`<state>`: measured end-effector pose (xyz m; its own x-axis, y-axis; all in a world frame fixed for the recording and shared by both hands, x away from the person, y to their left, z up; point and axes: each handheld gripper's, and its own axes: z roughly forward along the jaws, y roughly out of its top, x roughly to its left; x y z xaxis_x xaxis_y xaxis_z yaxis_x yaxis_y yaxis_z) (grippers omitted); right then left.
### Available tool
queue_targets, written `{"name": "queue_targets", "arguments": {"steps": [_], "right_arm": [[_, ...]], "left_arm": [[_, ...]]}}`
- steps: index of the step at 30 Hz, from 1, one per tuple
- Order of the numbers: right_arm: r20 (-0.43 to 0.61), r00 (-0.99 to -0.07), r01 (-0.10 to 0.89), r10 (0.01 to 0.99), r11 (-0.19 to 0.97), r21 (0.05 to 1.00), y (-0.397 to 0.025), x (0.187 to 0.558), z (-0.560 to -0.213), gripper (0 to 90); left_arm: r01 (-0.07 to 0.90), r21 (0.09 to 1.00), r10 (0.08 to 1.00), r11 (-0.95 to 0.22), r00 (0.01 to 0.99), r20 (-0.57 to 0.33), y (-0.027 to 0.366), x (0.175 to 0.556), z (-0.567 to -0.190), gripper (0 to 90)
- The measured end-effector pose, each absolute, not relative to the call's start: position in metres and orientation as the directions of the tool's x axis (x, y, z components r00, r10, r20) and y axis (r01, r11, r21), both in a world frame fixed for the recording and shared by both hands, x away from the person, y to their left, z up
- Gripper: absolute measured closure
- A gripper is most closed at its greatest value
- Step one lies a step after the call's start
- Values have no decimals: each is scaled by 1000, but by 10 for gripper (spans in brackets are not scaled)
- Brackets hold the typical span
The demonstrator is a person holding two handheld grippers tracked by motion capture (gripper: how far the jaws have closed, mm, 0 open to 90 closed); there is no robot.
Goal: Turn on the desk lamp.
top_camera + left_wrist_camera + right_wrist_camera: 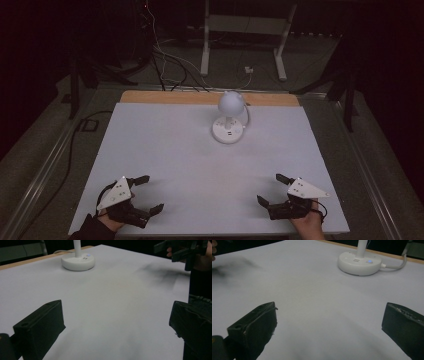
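High view: fixed overhead, near side, looks fwd and down on whole counter (165, 150); lamp (230, 117) sits far, center.
Left claw view: rides left claw (117, 325), low over counter, faces fwd-right; lamp base top left, right claw (182, 250) top right.
Right claw view: rides right claw (329, 325), low, faces fwd-left; lamp base top right.
Shared: lamp base and mid counter in all 3.

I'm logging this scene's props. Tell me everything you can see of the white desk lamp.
The desk lamp is white and looks like smooth plastic. Its round, flat base sits on the table's white surface near the far edge. The base carries a small bluish button and dark slots. A slim stem rises to a domed head. A white cable leaves the base. Nothing else touches it.
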<state>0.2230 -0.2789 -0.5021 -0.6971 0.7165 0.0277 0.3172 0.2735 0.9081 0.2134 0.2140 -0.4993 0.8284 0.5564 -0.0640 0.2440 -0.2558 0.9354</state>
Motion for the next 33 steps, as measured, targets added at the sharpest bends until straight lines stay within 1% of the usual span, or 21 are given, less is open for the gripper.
{"name": "queue_targets", "arguments": {"steps": [20,26,33], "right_arm": [[10,-668,331,744,285,900,-278,223,-498,0],[36,-658,354,752,268,896,-278,224,-493,0],[30,-660,359,751,281,890,-275,224,-489,0]], "left_arm": [[240,940,558,-241,827,-69,215,212,-498,3],[239,939,556,-245,829,-66,214,212,-497,4],[235,940,551,-247,832,-63,214,212,-497,4]]}}
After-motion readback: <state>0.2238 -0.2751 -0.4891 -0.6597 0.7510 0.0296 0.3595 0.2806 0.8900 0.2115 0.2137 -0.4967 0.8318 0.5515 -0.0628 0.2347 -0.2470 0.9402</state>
